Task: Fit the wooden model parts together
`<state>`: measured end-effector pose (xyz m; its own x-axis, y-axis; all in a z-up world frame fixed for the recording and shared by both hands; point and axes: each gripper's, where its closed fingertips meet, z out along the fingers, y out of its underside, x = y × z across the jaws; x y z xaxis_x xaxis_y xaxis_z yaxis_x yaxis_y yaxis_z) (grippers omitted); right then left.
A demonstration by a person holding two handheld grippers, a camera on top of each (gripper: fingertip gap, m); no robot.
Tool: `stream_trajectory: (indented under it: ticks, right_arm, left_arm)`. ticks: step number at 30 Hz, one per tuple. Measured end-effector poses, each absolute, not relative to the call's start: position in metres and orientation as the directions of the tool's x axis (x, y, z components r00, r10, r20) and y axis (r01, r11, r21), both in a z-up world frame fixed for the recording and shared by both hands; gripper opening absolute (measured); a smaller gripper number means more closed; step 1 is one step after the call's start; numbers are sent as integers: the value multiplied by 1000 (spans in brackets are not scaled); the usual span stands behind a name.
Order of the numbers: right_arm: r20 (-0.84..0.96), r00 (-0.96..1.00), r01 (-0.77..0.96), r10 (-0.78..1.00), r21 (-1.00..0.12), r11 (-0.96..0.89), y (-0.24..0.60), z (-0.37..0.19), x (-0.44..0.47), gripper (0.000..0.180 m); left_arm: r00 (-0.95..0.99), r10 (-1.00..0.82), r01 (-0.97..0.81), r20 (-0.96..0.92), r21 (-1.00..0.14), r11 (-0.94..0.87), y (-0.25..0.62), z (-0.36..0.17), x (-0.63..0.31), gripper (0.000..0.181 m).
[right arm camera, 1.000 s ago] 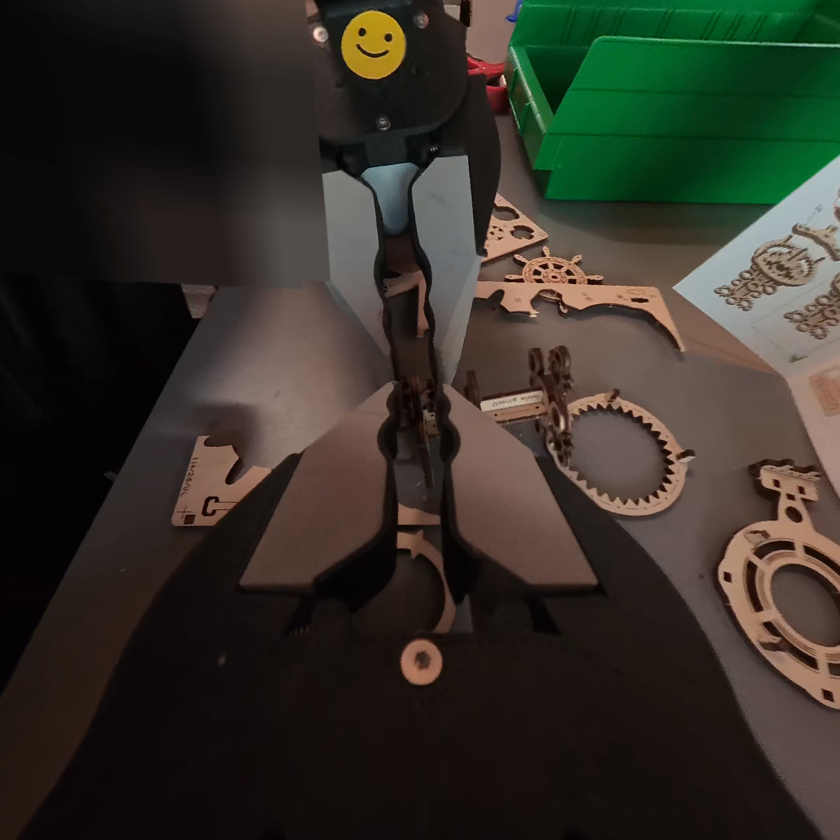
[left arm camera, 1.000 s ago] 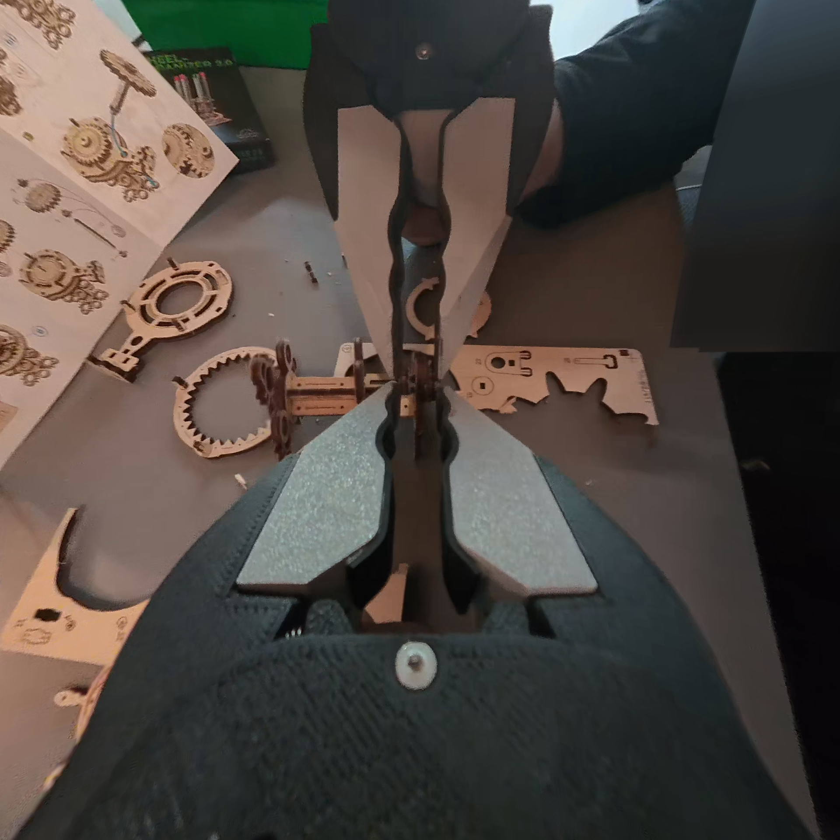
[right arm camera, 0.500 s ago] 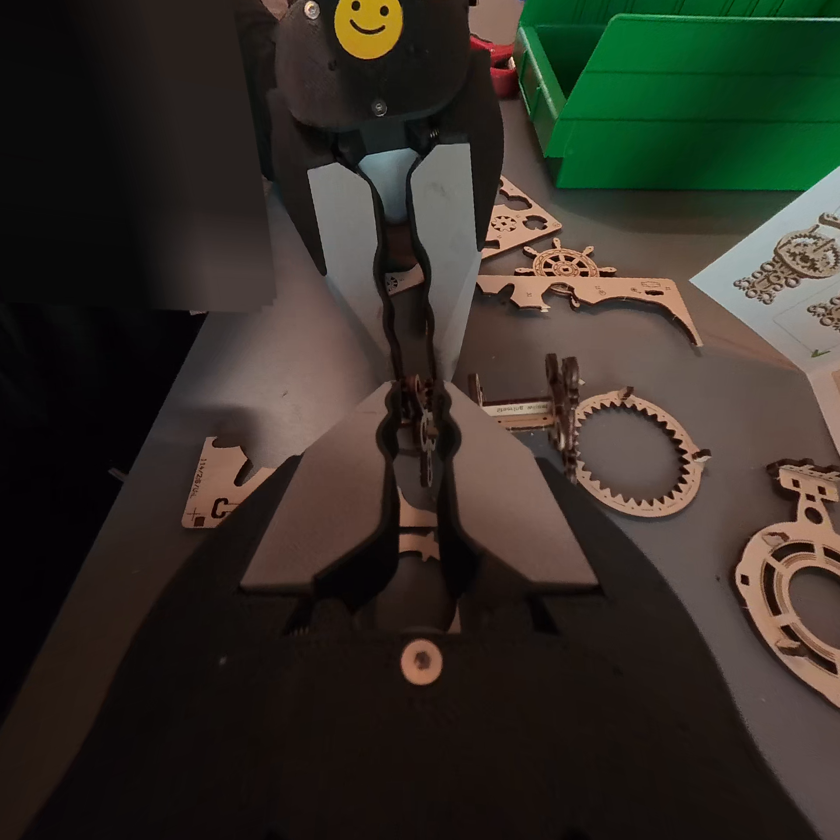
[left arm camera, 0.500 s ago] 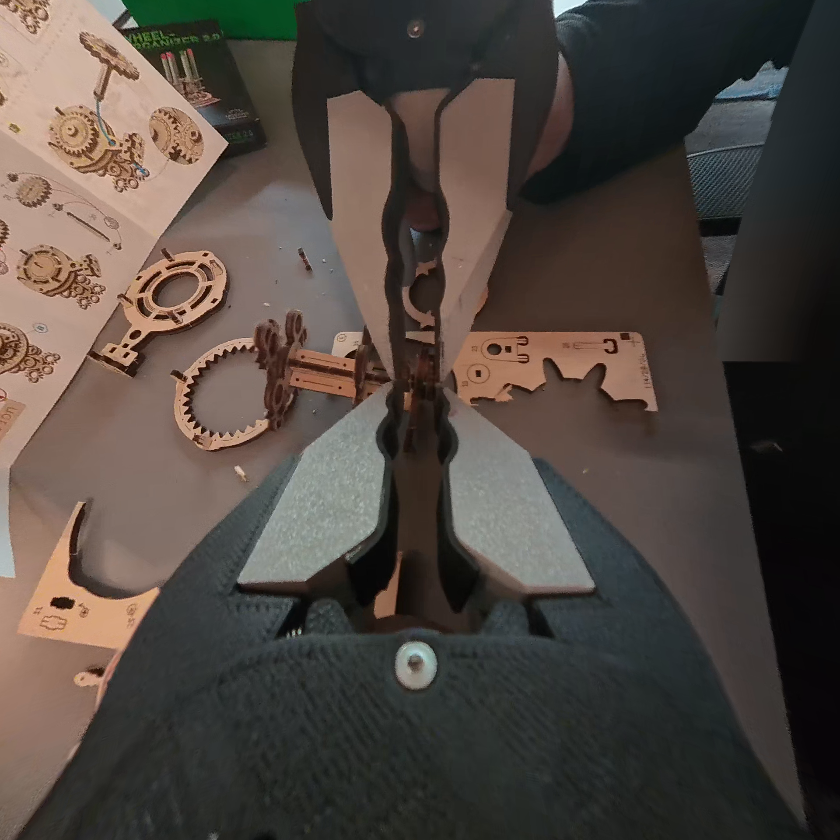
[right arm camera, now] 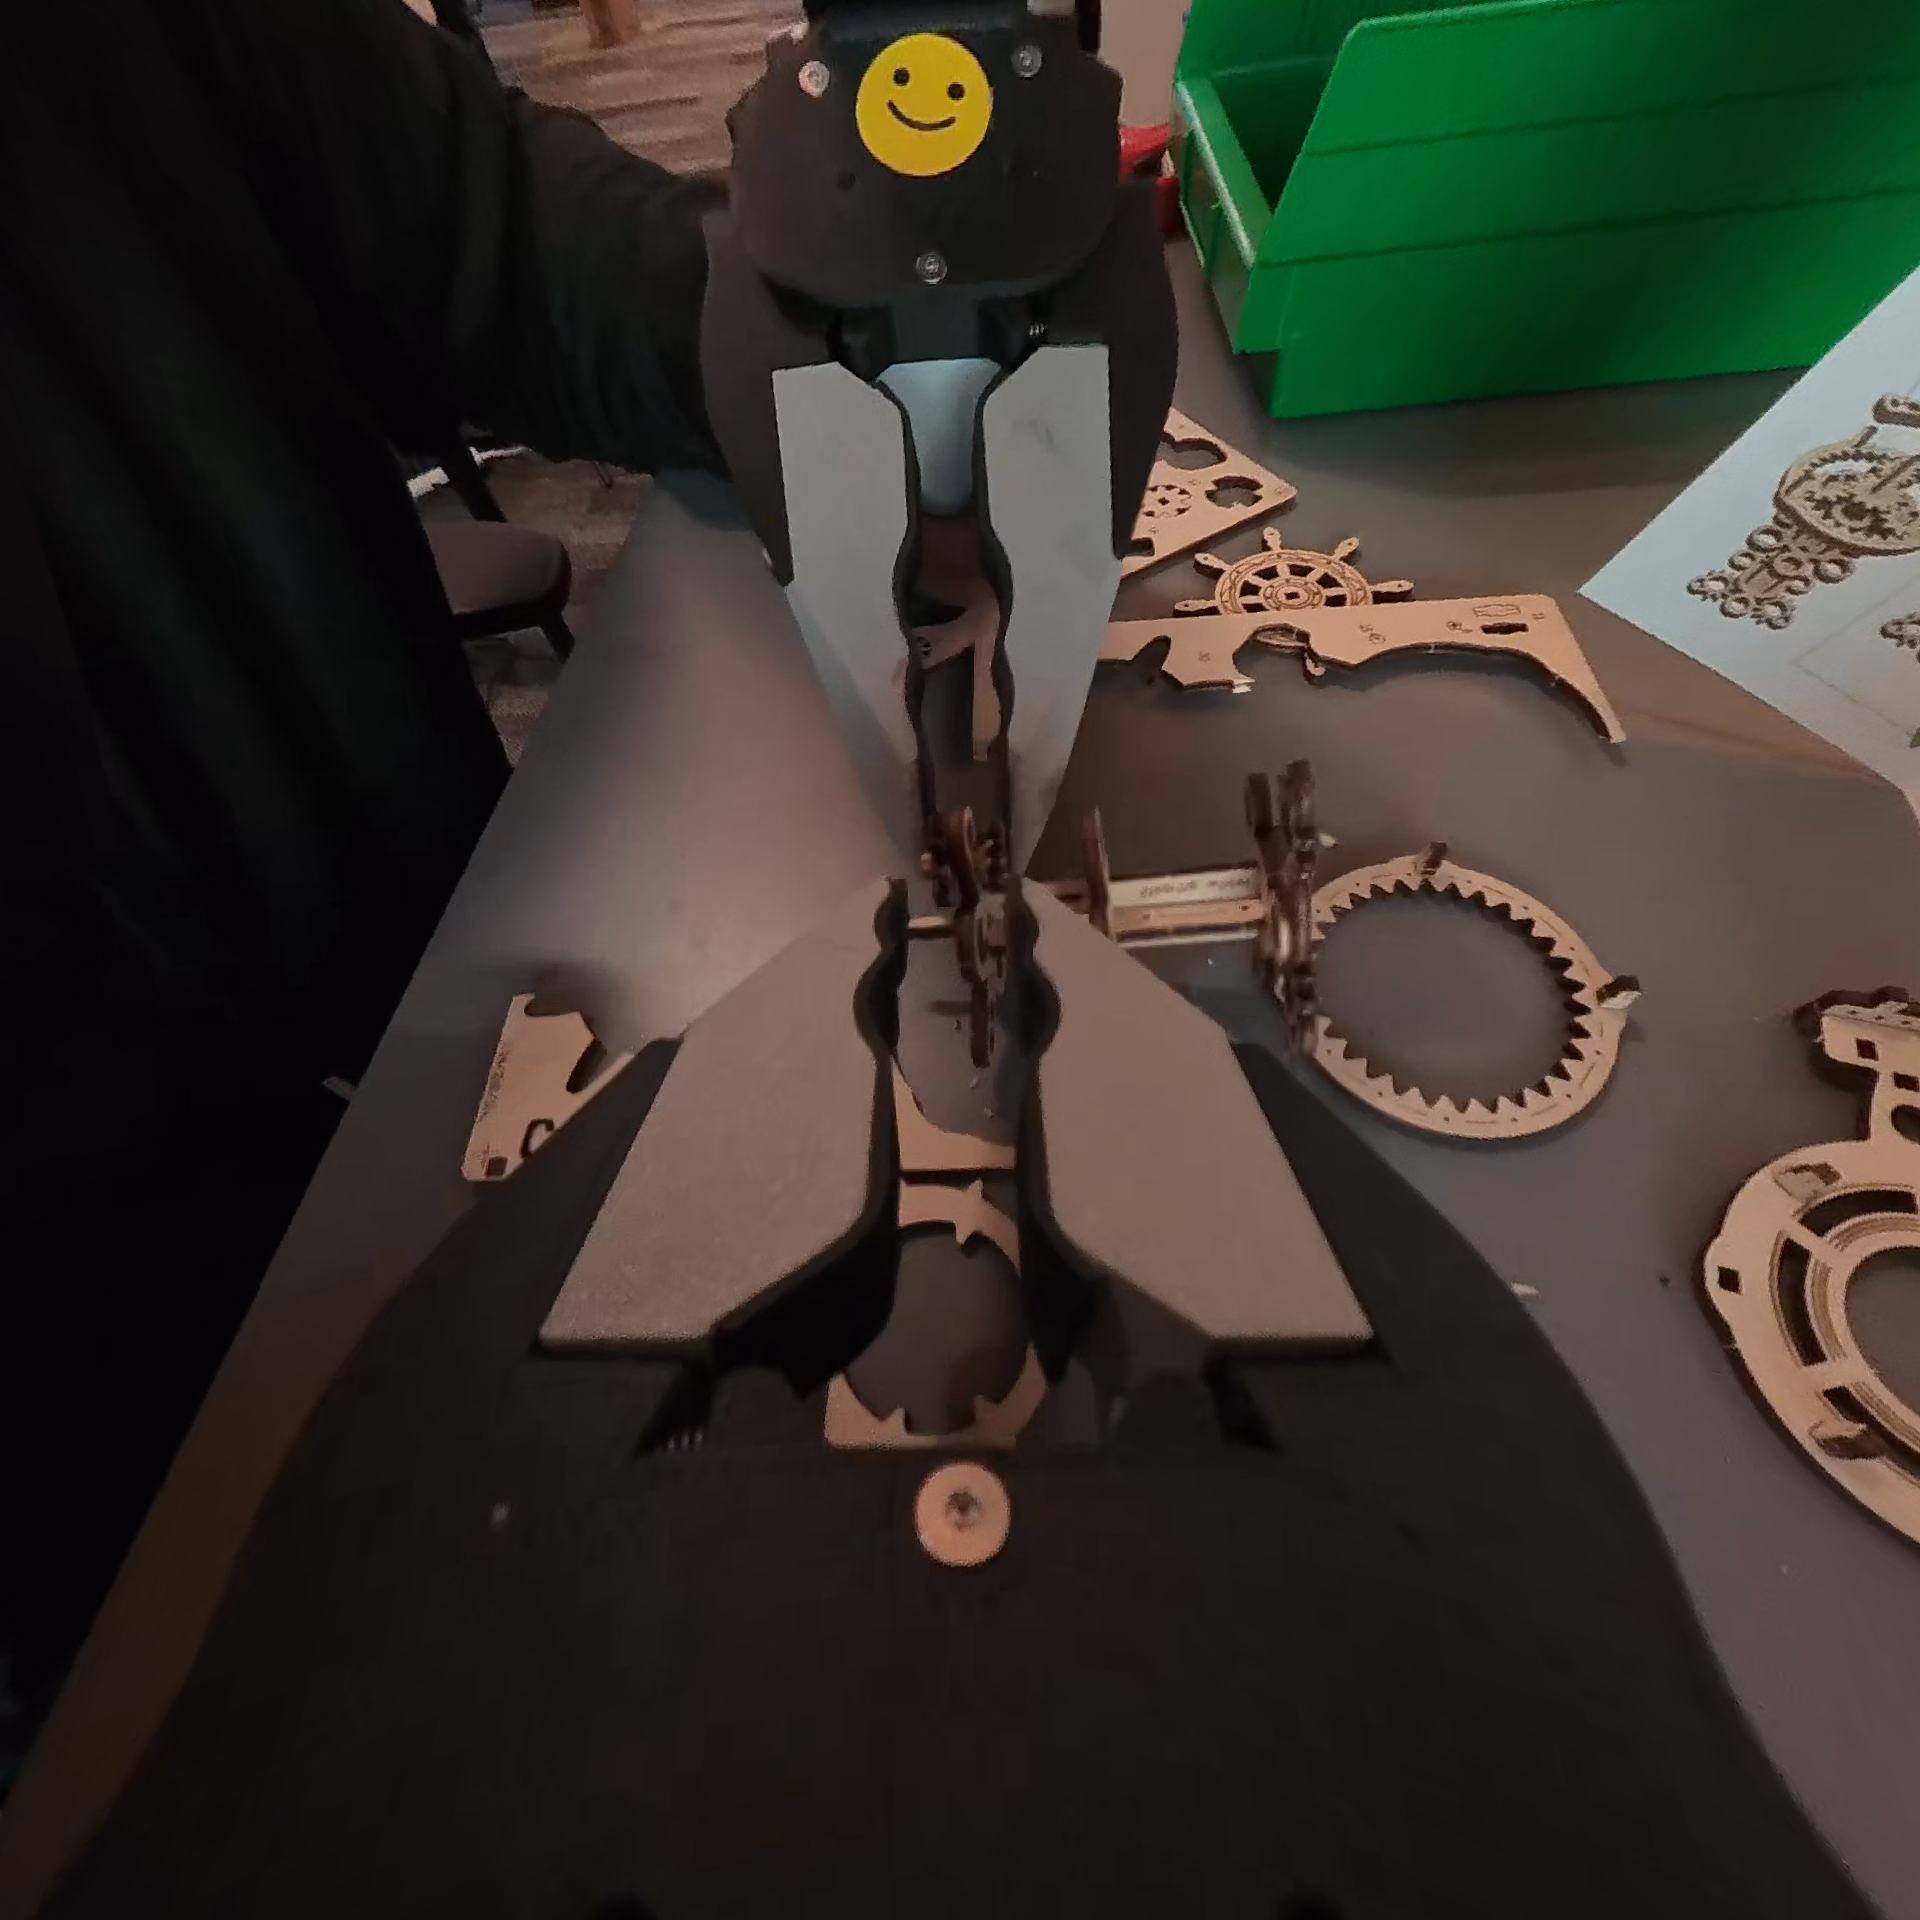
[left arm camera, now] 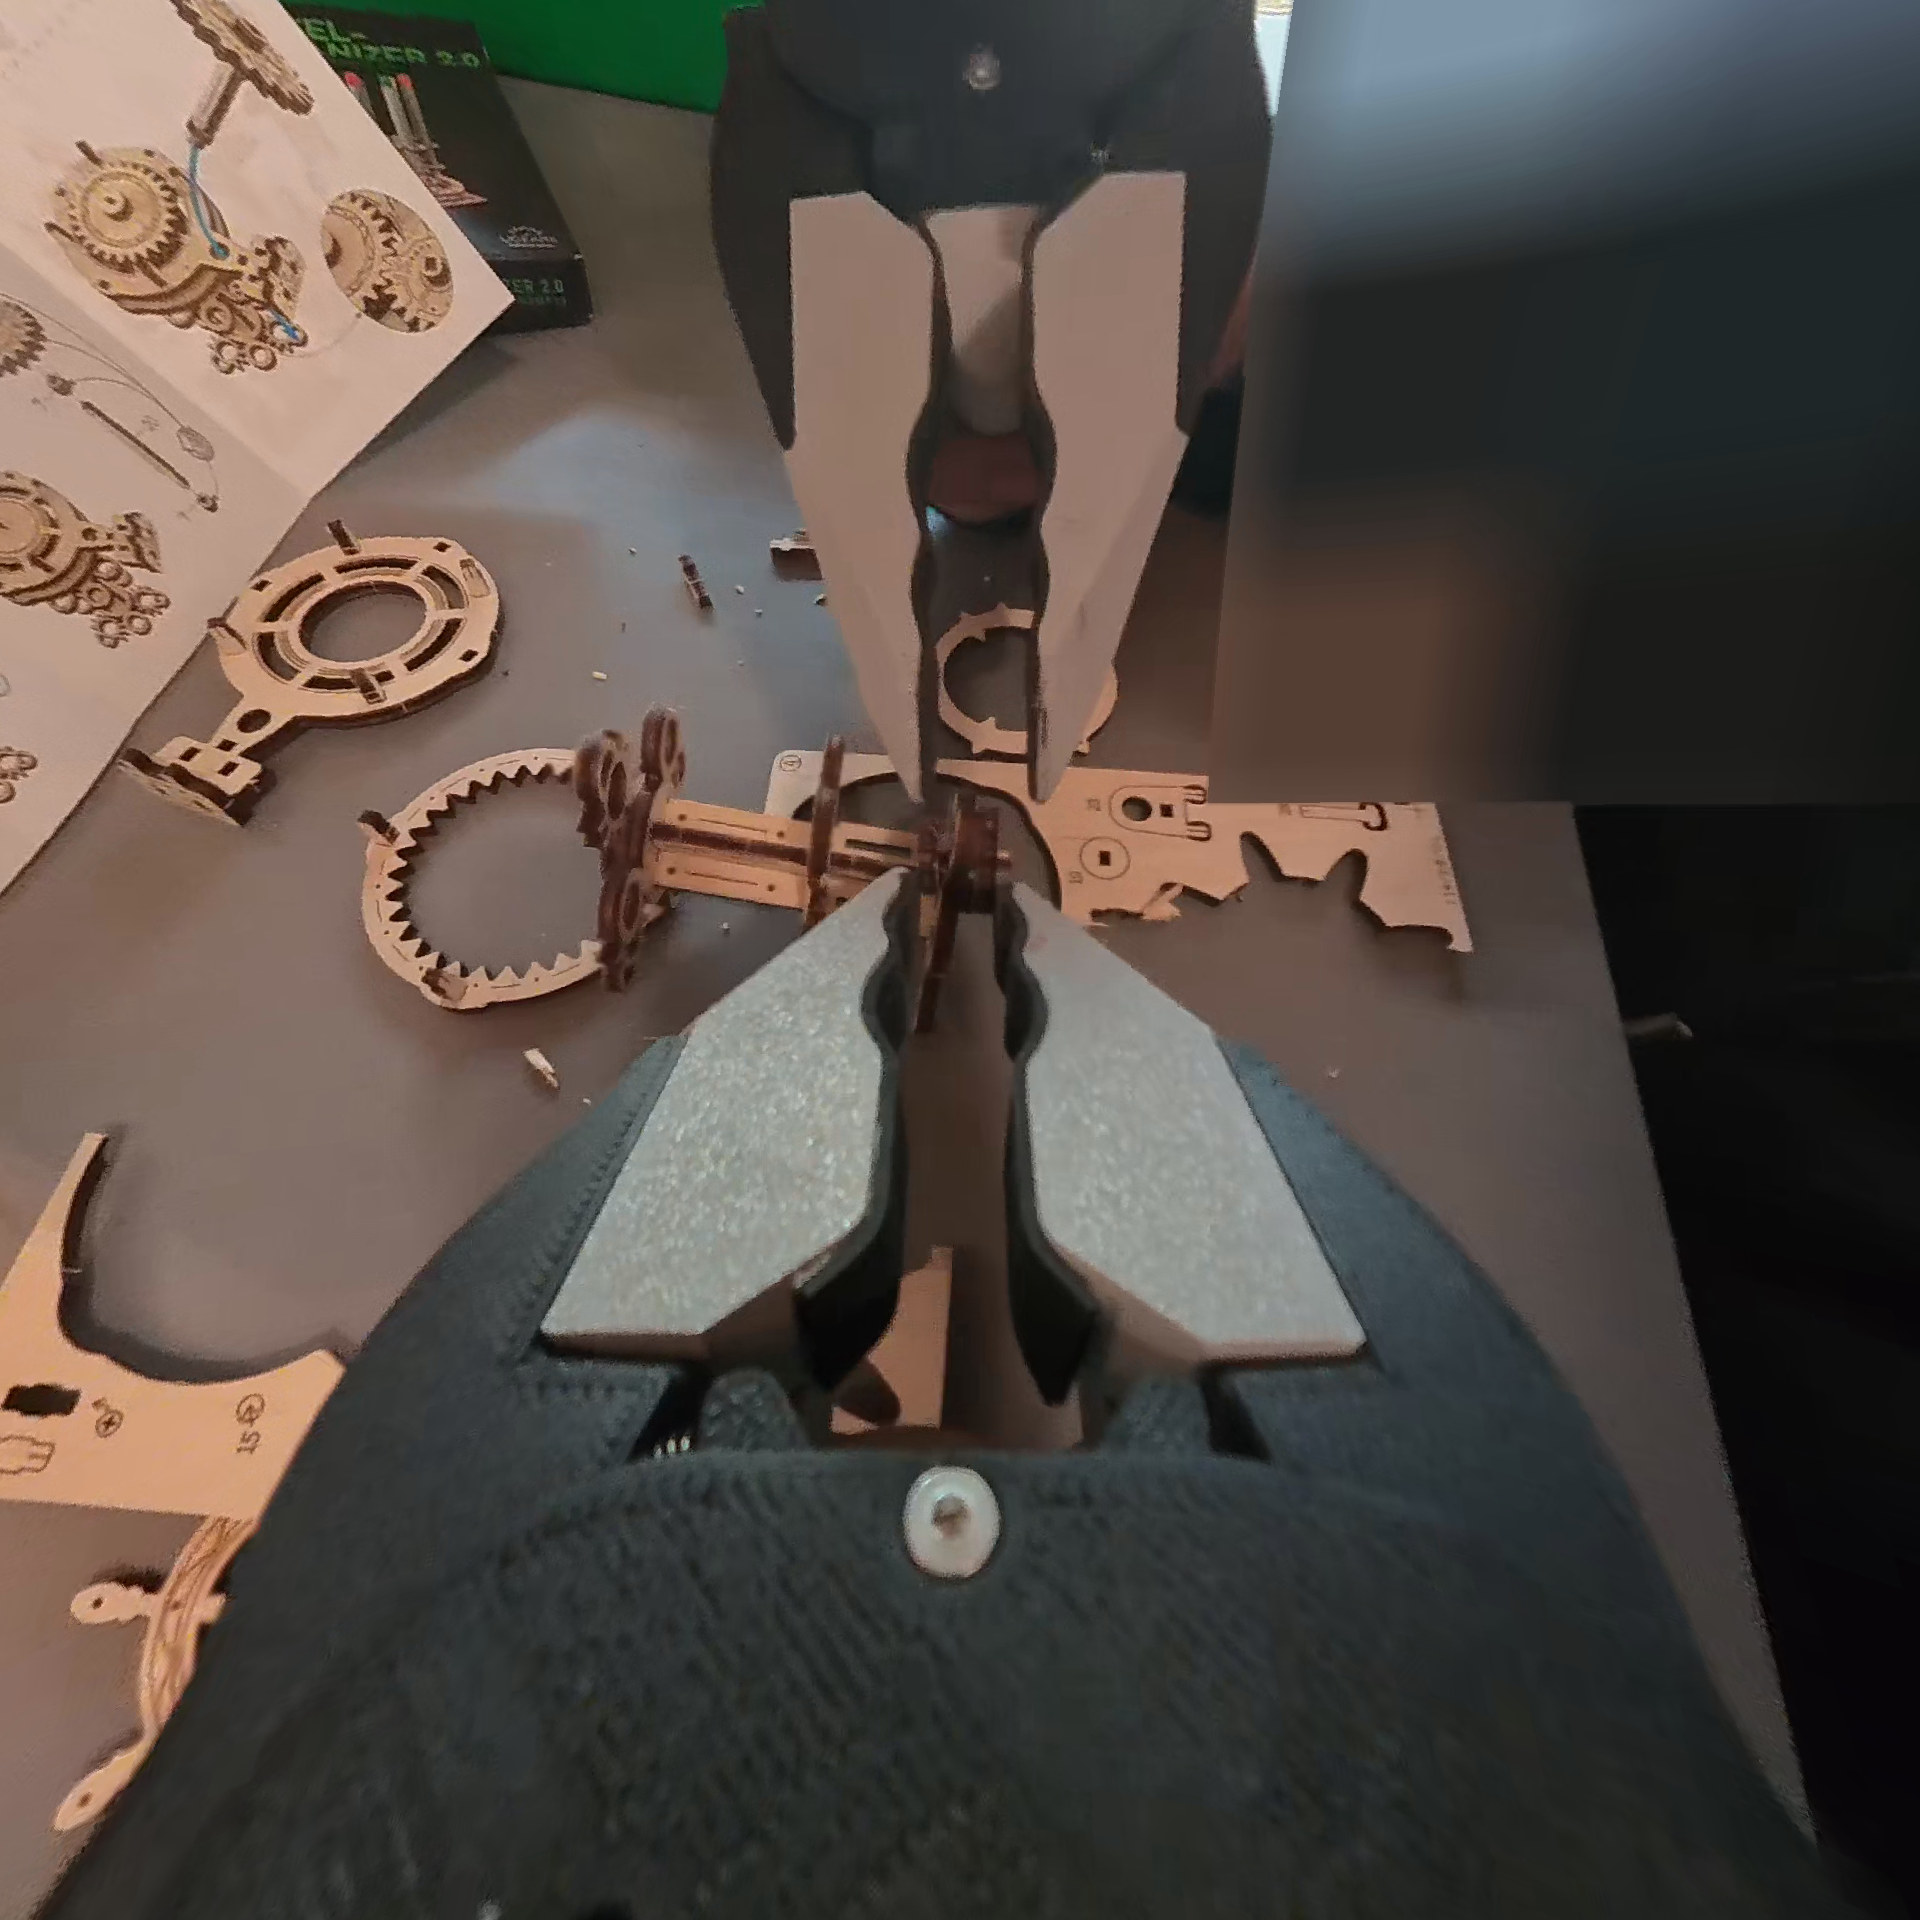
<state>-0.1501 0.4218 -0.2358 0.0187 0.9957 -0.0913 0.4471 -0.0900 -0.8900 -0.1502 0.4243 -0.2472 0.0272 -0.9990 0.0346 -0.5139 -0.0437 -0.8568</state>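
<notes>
Both claws meet tip to tip over the grey table (left arm camera: 312, 1039): the left claw (left arm camera: 951, 902) and right claw (right arm camera: 961, 902) each stand slightly apart, loosely flanking the small dark gears (left arm camera: 961, 847) ending the wooden axle (left arm camera: 727, 847). The axle lies flat, its far end touching the toothed ring (left arm camera: 468, 894). Beyond the gears, bare table runs to its near edge.

At the upper left of my left view an instruction sheet (left arm camera: 156, 312) lay open on the grey table (left arm camera: 1299, 1039), its corner overlapping a dark box (left arm camera: 499, 208). In my right view a green bin (right arm camera: 1558, 197) stood at the upper right, the same sheet (right arm camera: 1808, 582) showed at the right edge, and something red (right arm camera: 1143, 140) sat just left of the bin.
</notes>
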Motion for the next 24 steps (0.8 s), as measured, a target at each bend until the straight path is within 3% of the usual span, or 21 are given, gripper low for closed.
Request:
stream_trajectory:
  ticks: [12,19,24]
  right_arm:
    - [35,59,508,998,-861,0,425,-246,-152,15]
    - [158,39,527,987,-842,114,421,-247,-156,14]
    - [283,47,555,958,-805,211,422,-248,-157,13]
  left_arm:
    - [3,-995,-524,-97,-848,81,423,-248,-147,11]
    - [-39,-943,-524,-331,-796,302,421,-249,-147,12]
    - [-41,-941,-526,-336,-794,306,421,-249,-148,12]
